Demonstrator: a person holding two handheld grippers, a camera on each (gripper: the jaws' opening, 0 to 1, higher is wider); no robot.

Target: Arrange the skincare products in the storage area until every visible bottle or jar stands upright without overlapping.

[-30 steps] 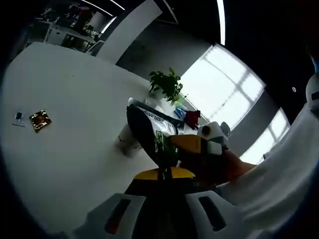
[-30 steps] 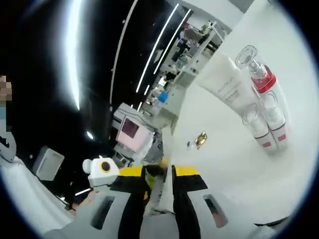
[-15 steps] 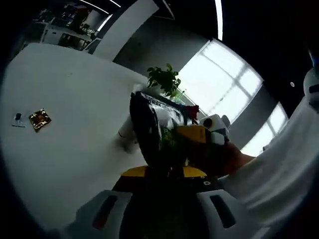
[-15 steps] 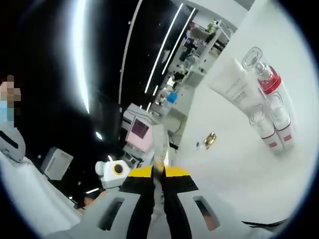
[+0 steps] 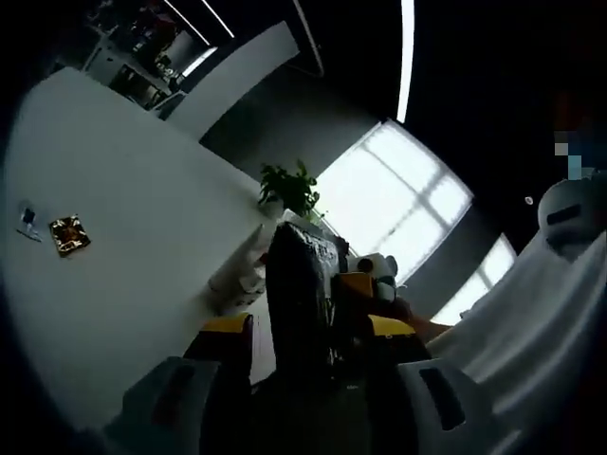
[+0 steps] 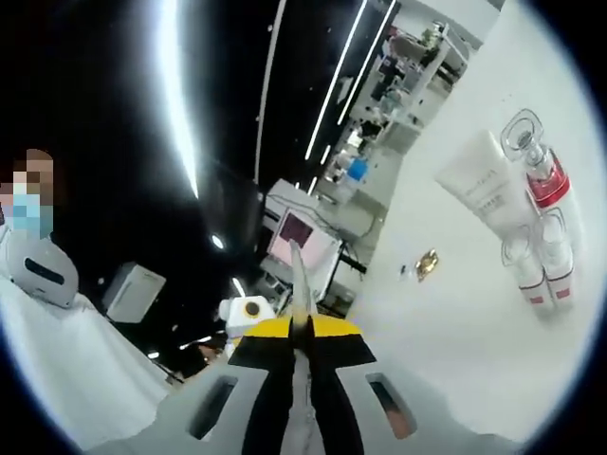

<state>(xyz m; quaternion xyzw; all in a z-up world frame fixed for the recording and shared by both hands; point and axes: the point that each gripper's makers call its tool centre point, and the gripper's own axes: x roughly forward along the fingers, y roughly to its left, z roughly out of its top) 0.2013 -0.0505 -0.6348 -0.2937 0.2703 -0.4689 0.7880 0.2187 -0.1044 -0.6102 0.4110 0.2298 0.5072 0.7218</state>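
A dark flat pouch (image 5: pixel 302 284) with a green label stands upright above the table between the jaws of my left gripper (image 5: pixel 308 332), which stand apart on either side of it. My right gripper (image 5: pixel 365 284) reaches in from the right and pinches the pouch. In the right gripper view, my right gripper (image 6: pixel 299 322) is shut on the pouch's thin edge (image 6: pixel 298 280), seen edge-on. On the white table (image 6: pixel 455 313) stand a white tube (image 6: pixel 482 185), a red-collared bottle with a clear cap (image 6: pixel 539 171) and two small clear-capped bottles (image 6: pixel 542 270).
A small gold square (image 5: pixel 68 234) and a tiny item (image 5: pixel 27 218) lie on the white table (image 5: pixel 123 190). White bottles (image 5: pixel 237 275) stand past the pouch, with a potted plant (image 5: pixel 286 188) behind them. A person's white sleeve (image 5: pixel 531 351) is at the right. Shelving (image 6: pixel 408 66) lines the far room.
My left jaws, earlier shut on the pouch, have spread apart. My right jaws have shut on its edge. The pouch has turned more upright. Both cameras have tilted.
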